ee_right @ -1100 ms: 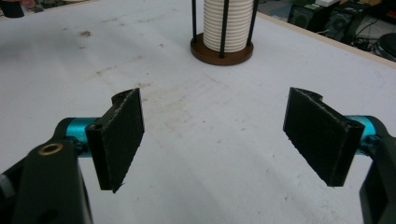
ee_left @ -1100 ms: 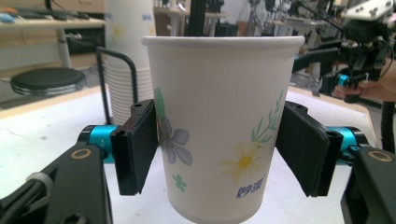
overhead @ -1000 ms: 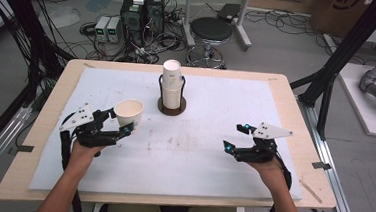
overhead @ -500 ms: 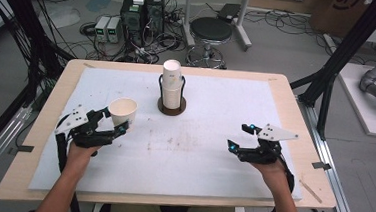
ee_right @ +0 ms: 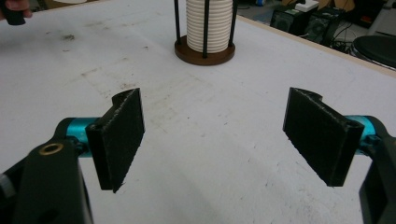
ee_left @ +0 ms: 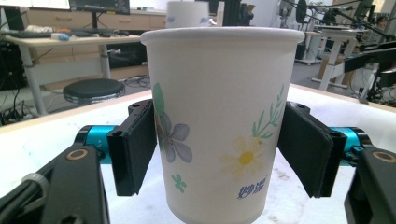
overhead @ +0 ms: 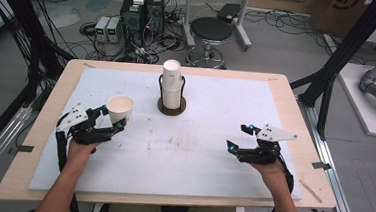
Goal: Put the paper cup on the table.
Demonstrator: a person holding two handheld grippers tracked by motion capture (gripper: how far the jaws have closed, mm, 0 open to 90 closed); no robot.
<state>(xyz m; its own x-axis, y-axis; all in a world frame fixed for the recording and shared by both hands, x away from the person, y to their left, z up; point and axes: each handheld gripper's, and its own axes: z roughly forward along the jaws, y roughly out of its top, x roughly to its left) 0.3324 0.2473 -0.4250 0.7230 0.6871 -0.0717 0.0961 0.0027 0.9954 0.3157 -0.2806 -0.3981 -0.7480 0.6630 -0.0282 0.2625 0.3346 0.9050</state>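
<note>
A person seated at a white-covered worktop point(overhead: 212, 163) holds a claw in each hand. From the high view, the left claw point(overhead: 115, 121) sits at the near left of the worktop with a paper cup point(overhead: 120, 110) upright between its jaws, the cup's open mouth facing up. The left gripper view brings that cup point(ee_left: 219, 126) close: its white wall carries printed flowers, a green sprig and blue lettering low down, details lost from above. There the left claw point(ee_left: 217, 149) has its two black pads against the cup's sides, gripping it at about mid-height; the cup's base is cut off by the bottom edge, so whether it rests on the worktop cannot be told.

The right claw point(overhead: 240, 138) lies at the near right, well apart from the cup, jaws spread wide. The right gripper view shows the right claw point(ee_right: 212, 121) with nothing between its pads, only stained white covering beneath. Beyond it stands a cup holder point(ee_right: 204, 50), a round brown base with thin black uprights around a stack of ribbed white cups point(ee_right: 209, 23). The high view places that cup holder point(overhead: 171, 105) at the worktop's centre back, with the stack point(overhead: 172, 82) rising above the uprights. A black stool point(overhead: 210, 30) stands on the floor behind the worktop.
</note>
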